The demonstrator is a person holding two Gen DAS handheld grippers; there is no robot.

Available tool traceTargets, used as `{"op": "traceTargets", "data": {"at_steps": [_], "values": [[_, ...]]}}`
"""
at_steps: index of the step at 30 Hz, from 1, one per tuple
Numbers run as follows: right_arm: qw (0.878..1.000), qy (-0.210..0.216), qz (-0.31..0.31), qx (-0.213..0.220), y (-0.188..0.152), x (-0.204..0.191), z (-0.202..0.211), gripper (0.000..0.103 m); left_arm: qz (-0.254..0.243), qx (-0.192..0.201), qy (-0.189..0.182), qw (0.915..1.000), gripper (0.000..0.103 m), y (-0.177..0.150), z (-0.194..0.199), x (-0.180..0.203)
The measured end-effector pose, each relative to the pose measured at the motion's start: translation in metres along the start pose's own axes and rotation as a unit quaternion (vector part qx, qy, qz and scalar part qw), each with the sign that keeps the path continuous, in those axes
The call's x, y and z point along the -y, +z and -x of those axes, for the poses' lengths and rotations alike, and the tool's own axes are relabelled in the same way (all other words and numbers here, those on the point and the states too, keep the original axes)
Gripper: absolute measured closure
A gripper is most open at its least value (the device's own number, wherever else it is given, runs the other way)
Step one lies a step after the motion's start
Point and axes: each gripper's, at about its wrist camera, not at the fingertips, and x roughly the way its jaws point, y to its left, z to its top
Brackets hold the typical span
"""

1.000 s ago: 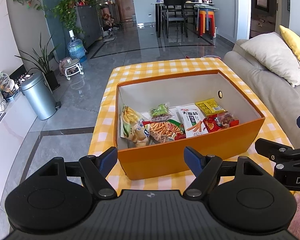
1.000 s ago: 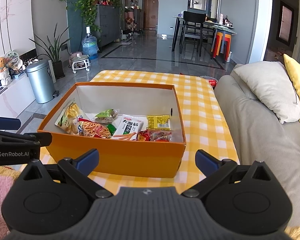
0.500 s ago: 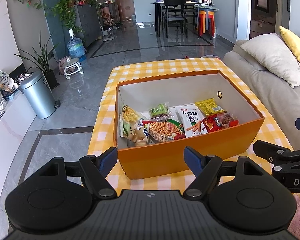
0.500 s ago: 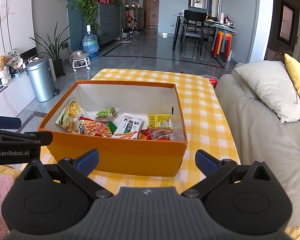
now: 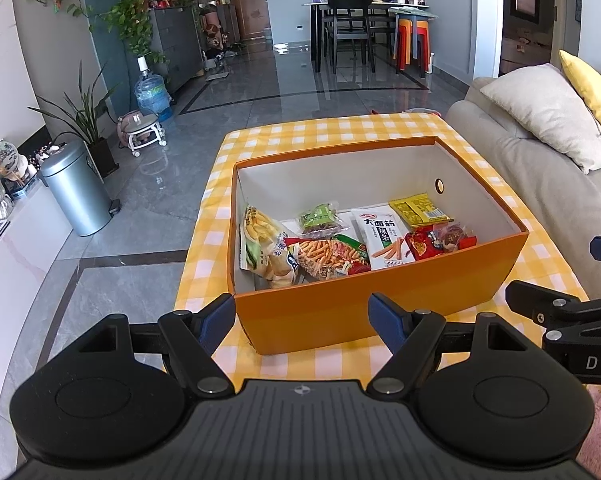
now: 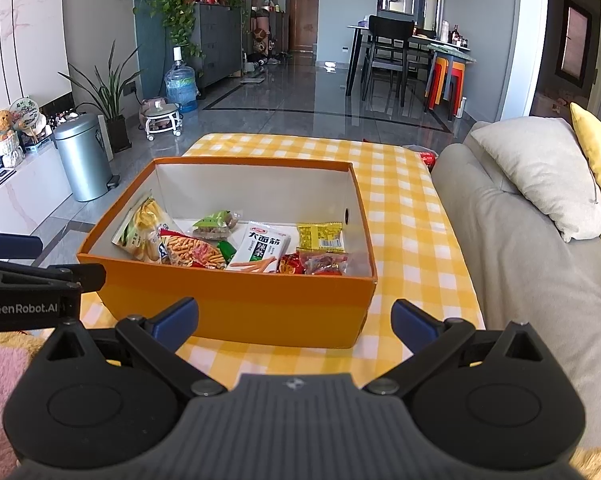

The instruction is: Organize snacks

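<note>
Orange cardboard fills the middle of both my views: an open box (image 5: pixel 380 304) sits on the desk (image 5: pixel 340 130), which wears a yellow-and-white checked cloth. All the snacks lie inside the box, on its floor toward the near wall. At the left end a yellow-green chip bag (image 5: pixel 262 246) leans against the side wall. Next to it lies a packet printed with orange sticks (image 5: pixel 326 258), and just behind that a small green packet (image 5: pixel 320 218). A white packet with green lettering (image 5: pixel 382 238) lies flat in the middle. To its right a yellow sachet (image 5: pixel 418 210) sits farther back, and a red packet (image 5: pixel 424 244) with a clear-wrapped sweet (image 5: pixel 452 236) rests close to the near wall.

My left gripper (image 5: pixel 302 314) hangs short of the box's near wall, fingers spread wide with nothing between them. My right gripper (image 6: pixel 294 314) hangs in front of the same wall, toward the box's right part, fingers spread wider and likewise empty. Each gripper shows at the edge of the other's view, the two side by side and apart.

A grey sofa (image 6: pixel 520 240) with a beige cushion (image 6: pixel 540 172) runs along the desk's right side.
</note>
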Motion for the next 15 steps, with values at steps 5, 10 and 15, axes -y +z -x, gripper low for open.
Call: {"op": "traceTargets", "data": {"at_steps": [5,10,15], "values": [[1.000,0.001,-0.002,-0.003,-0.0007,-0.0006,-0.0001,0.004,-0.001,0.003,0.001,1.0000,0.014,-0.0001,0.0009,0.0005],[1.000,0.002,-0.003,-0.005,-0.0007,-0.0012,-0.0006,0.004,0.000,0.003,0.001,1.0000,0.014,0.0006,0.0030,0.0019],[1.000,0.001,-0.003,-0.005,-0.0008,-0.0016,-0.0005,0.004,-0.001,0.003,0.000,1.0000,0.014,0.0006,0.0027,0.0015]]}}
